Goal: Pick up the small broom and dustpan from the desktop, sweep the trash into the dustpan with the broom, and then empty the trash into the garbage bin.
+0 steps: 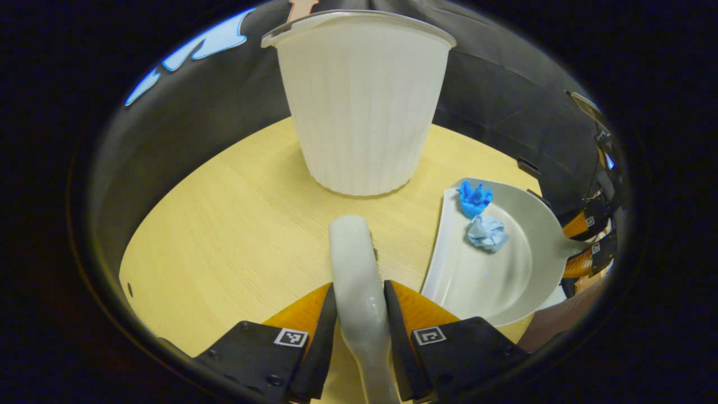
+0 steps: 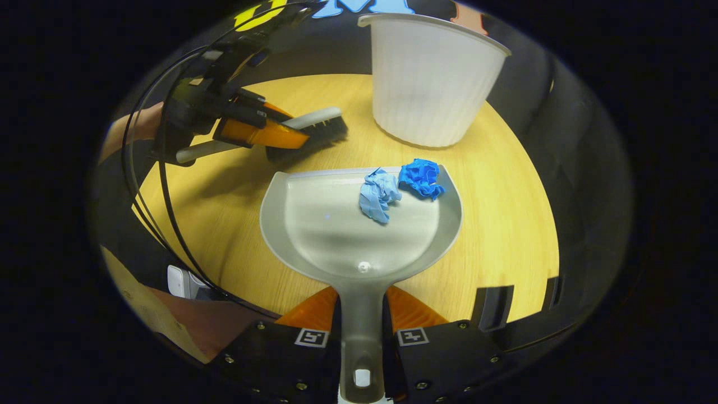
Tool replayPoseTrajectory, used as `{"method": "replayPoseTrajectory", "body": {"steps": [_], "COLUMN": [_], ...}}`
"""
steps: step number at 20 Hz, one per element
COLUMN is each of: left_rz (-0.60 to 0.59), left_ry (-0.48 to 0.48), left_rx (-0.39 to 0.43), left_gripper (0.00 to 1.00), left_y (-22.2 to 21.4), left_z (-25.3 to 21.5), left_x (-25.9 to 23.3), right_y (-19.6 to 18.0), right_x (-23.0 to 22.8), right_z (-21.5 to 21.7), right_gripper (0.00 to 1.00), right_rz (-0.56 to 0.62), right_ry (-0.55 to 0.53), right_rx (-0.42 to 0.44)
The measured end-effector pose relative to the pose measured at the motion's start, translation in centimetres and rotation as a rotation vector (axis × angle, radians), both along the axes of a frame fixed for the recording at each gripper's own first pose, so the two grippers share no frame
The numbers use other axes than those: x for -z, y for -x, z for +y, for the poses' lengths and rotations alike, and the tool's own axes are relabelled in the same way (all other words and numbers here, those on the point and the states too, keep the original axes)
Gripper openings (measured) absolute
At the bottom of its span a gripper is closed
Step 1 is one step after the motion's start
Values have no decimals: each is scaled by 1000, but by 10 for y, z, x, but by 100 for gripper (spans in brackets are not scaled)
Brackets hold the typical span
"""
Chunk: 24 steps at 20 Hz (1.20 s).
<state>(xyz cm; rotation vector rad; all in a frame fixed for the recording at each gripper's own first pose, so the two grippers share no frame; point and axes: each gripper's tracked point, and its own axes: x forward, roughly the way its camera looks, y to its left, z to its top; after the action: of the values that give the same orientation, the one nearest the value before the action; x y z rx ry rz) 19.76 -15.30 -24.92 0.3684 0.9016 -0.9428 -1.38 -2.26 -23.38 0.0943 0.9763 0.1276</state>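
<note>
Your left gripper (image 1: 359,314) clamps the broom (image 1: 356,269) handle, bristles hidden there. Your right gripper (image 2: 362,328) grips the dustpan (image 2: 336,230) handle; two paper wads (image 2: 401,185) lie inside, near the garbage bin (image 2: 432,84).

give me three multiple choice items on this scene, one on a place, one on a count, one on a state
1. Where do the paper wads lie?
A. in the dustpan
B. in the bin
C. on the bare table

2. How many wads are there?
A. one
B. two
C. four

3. What is the right tool doing?
A. hanging open above the bin
B. shut on the dustpan handle
C. shut on a wad

Answers:
1 A: both the light wad and the dark blue wad sit inside the dustpan, near its front lip, short of the bin.
2 B: two crumpled wads show.
3 B: both fingers of the right tool press the handle; the left tool grips the broom.
</note>
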Motion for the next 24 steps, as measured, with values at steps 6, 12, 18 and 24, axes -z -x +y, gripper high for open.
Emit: {"method": "replayPoseTrajectory", "body": {"steps": [6,12,18,24], "left_rz": [-12,5,22,15], "left_ry": [-16,6,18,24], "left_rx": [-17,-58,-133,-219], "left_gripper": [55,55,55,55], "left_y": [7,4,-26,-88], "left_z": [24,34,45,59], "left_x": [10,12,9,-17], "right_y": [-9,-8,-29,-54], "right_x": [-35,-124,-183,-247], "right_z": [-12,-61,-78,-72], "right_gripper": [30,30,30,30], "right_rz": [-2,-25,-70,-111], "right_ry": [17,-24,-27,-28], "right_rx": [42,54,58,2]}}
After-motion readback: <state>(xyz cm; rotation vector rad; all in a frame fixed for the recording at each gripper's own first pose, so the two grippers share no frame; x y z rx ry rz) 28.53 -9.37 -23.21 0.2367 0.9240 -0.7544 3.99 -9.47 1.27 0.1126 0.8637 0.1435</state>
